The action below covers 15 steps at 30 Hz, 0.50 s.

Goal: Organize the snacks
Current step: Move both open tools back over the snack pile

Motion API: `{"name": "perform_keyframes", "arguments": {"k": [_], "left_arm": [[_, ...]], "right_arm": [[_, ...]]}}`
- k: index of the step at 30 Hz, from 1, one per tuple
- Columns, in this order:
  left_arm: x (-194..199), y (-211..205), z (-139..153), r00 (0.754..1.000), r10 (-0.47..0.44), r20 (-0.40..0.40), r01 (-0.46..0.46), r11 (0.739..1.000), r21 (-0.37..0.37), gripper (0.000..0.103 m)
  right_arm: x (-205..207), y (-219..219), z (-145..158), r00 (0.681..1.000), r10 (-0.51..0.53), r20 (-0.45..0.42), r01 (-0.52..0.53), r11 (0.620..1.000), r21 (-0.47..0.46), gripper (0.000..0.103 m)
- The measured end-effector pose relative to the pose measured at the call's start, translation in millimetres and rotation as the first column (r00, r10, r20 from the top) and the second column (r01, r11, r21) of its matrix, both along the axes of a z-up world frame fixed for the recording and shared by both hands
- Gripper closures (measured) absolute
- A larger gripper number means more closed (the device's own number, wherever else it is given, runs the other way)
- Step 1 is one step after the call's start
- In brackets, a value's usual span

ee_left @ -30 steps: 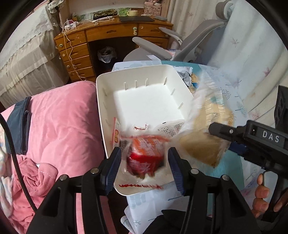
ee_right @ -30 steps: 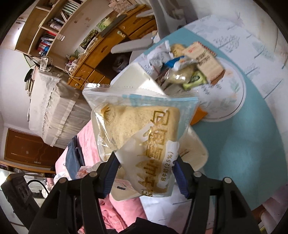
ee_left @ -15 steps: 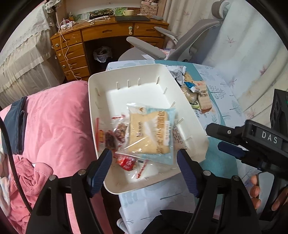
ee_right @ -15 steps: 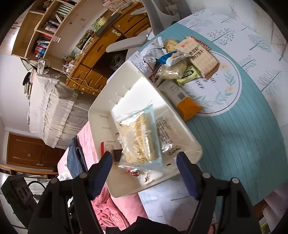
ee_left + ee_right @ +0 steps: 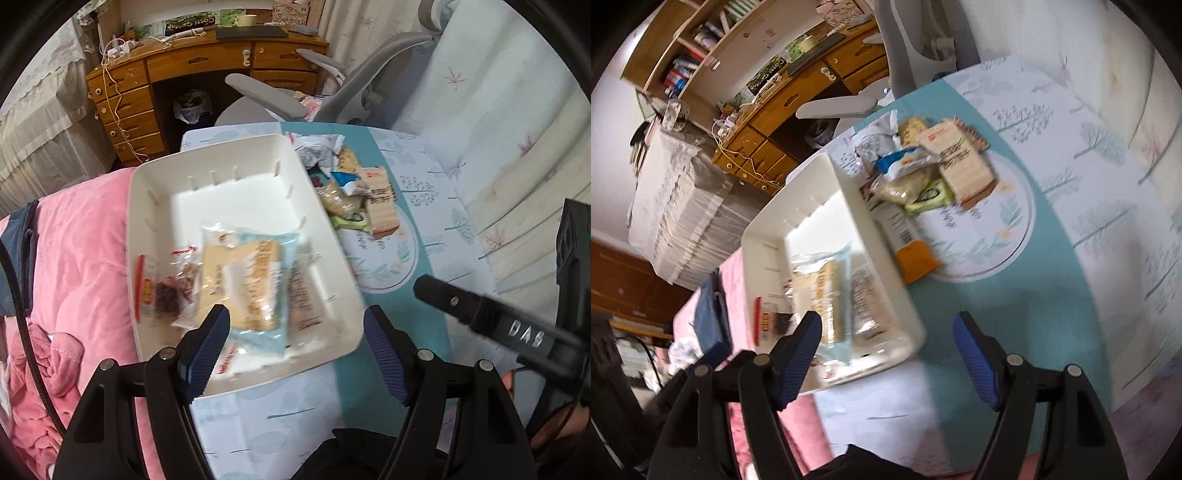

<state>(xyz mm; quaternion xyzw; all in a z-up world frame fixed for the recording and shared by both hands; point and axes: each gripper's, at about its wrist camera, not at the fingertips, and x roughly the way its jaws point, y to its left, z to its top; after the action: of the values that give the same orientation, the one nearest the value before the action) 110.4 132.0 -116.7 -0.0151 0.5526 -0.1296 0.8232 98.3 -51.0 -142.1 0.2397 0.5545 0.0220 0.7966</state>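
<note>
Both claws, the left gripper [image 5: 297, 343] and right gripper [image 5: 886, 349], gape empty above the white bin [image 5: 147, 229]; loose snacks [image 5: 934, 166] lie at its two o'clock.

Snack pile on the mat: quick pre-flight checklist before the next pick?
1. Left gripper empty, jaws apart: ok.
2. Right gripper empty, jaws apart: ok.
3. Bread packet lies inside the white bin, released: ok.
4. Bin has free floor at its far end: ok.
5. Snack pile in plain sight beside the bin: ok.
6. Orange-tipped packet free of the bin wall: cannot tell, it lies right against it.
</note>
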Motion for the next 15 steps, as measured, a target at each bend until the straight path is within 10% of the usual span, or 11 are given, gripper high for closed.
{"name": "perform_keyframes", "arguments": {"k": [15], "left_arm": [[66.1, -85.1, -3.5, 0.988, 0.099, -0.117, -0.096, 0.995, 0.030, 0.028]], "right_arm": [[36.7, -61.8, -2.1, 0.976, 0.198, 0.092, -0.177, 0.965, -0.194, 0.029]]}}
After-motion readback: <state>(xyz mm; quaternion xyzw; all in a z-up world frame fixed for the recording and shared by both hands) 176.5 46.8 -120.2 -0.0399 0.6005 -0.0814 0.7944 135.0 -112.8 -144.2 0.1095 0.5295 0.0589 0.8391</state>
